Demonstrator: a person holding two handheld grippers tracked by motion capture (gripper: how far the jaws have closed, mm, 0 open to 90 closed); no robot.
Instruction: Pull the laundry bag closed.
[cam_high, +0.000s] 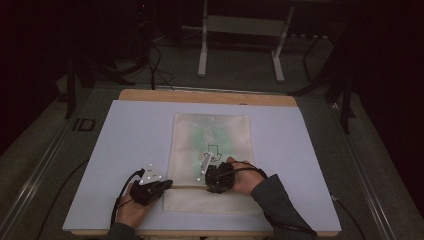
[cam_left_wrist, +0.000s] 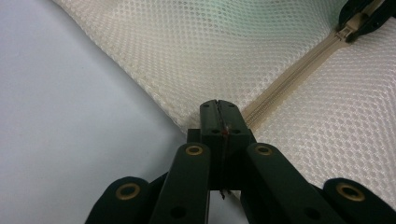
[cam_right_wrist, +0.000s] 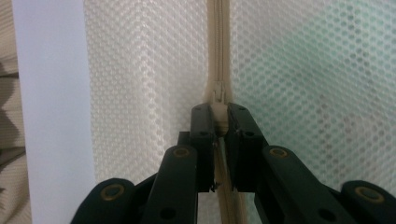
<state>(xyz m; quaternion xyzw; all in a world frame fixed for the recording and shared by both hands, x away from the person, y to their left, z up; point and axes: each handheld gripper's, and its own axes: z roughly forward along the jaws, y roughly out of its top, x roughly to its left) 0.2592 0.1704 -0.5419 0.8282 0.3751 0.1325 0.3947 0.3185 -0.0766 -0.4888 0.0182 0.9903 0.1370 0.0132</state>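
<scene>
a cream mesh zipper bag (cam_high: 210, 150) lies flat on the white table (cam_high: 125, 145). the left gripper (cam_left_wrist: 218, 106) is clamped on the bag's corner at the zipper's end; the right gripper (cam_right_wrist: 219, 116) pinches the zipper pull (cam_right_wrist: 218, 112) farther along.

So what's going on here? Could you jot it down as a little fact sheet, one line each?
Setting: white mat on a wooden table, dim room
Main thing: cream mesh bag lying flat, something green inside
Zip: runs across the bag near the person's side
Left tongs: shut on the bag's edge at the zip's end
Right tongs: shut on the zip pull
Hands: one holds each tongs, left, right
Zip state: cannot tell how far it is open
</scene>
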